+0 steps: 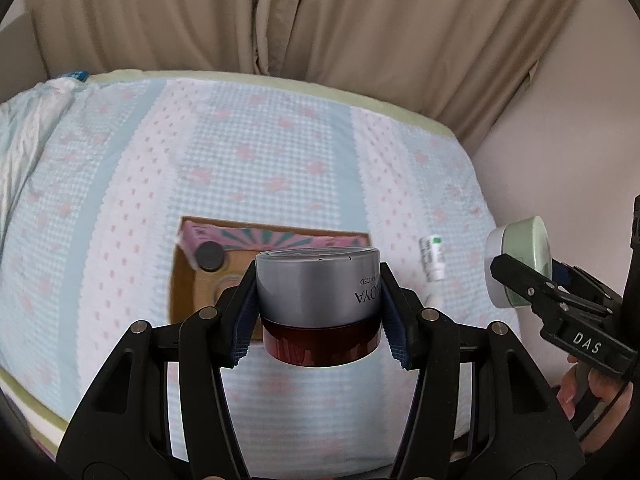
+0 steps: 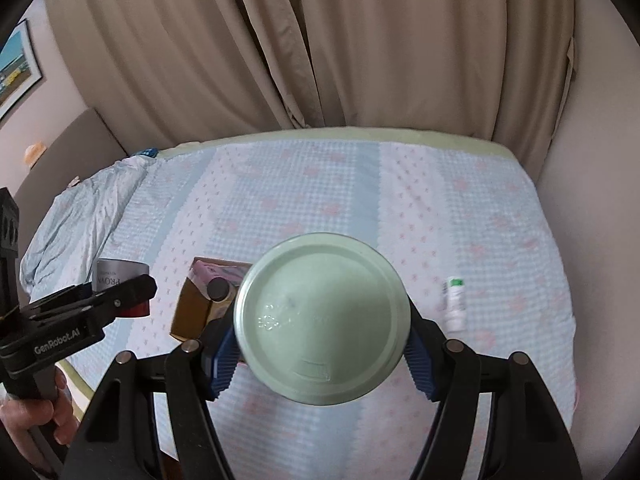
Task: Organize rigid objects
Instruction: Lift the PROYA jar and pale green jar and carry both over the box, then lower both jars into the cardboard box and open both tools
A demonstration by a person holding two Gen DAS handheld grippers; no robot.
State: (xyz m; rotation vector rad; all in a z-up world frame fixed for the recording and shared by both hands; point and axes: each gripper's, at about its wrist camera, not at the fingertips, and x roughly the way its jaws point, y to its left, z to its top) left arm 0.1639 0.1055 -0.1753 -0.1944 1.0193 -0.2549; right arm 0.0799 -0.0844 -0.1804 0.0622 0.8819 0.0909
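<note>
Beige curtains (image 2: pixel 320 48), patterned bedspread (image 1: pixel 280 152), framed picture (image 2: pixel 16 68), rumpled pillow (image 2: pixel 84 216)

The silver-lidded jar (image 1: pixel 318 300) hides the cardboard box's (image 1: pixel 184 284) near right part — its label reads only partly. The green-lidded jar (image 2: pixel 322 318) covers the bed (image 2: pixel 460 208) behind — the small tube's (image 2: pixel 455 300) print is too small to read.

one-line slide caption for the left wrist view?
Left gripper holds a silver-lidded red jar above the open cardboard box on the bed.

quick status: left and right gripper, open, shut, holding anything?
Left gripper: shut on the silver-lidded dark red glass jar.
Right gripper: shut on the round pale green-lidded white jar.
</note>
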